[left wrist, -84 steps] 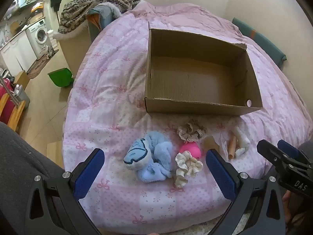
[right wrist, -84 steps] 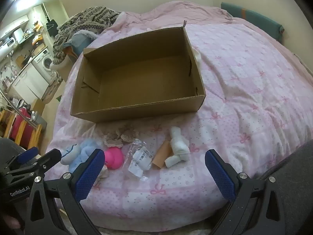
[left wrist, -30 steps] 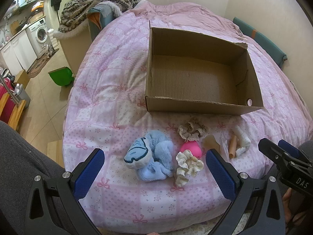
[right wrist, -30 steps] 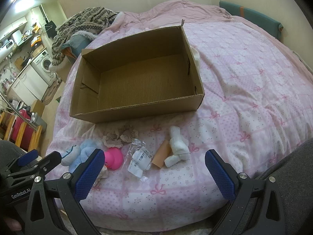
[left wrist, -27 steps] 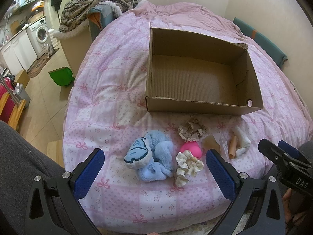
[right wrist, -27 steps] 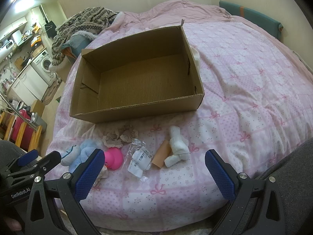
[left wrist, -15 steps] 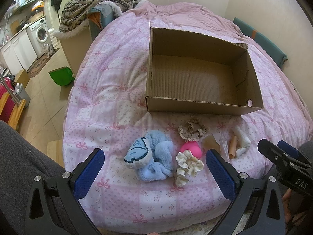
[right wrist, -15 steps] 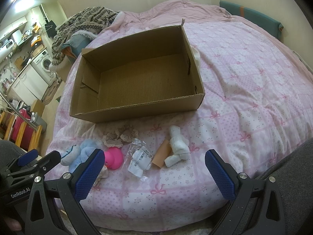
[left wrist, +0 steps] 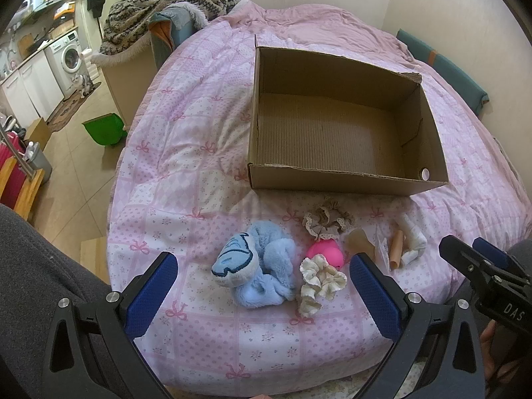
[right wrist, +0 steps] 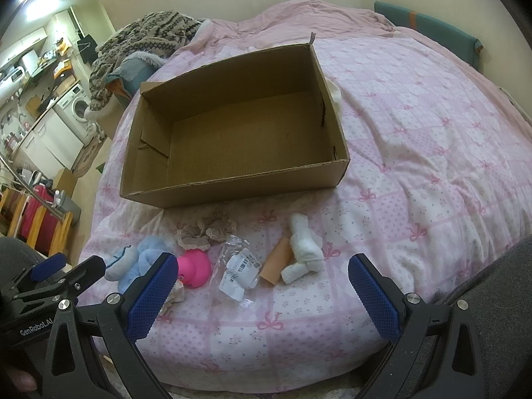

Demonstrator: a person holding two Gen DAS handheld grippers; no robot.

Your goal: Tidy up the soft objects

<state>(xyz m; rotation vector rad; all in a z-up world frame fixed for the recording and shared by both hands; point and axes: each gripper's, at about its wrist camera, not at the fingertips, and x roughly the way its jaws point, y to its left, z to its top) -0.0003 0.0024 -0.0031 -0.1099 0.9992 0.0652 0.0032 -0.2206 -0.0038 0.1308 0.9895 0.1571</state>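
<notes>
An open, empty cardboard box (left wrist: 335, 184) (right wrist: 232, 186) sits on the pink bed. In front of it lie a blue plush (left wrist: 256, 267) (right wrist: 133, 261), a beige scrunchie (left wrist: 327, 221) (right wrist: 206, 229), a cream scrunchie (left wrist: 319, 279), a pink round piece (left wrist: 324, 256) (right wrist: 194, 267), a clear packet (right wrist: 237, 271), a tan roll (right wrist: 277, 261) and a white rolled cloth (right wrist: 304, 249) (left wrist: 414, 241). My left gripper (left wrist: 262, 286) is open above the blue plush and cream scrunchie. My right gripper (right wrist: 262, 282) is open above the packet and tan roll. Both are empty.
The pink quilt (right wrist: 415, 139) covers the bed, whose front edge is just below the grippers. A patterned blanket pile (left wrist: 166, 3) lies far left. A green bin (left wrist: 101, 129) and a washing machine (left wrist: 71, 56) stand on the floor at left.
</notes>
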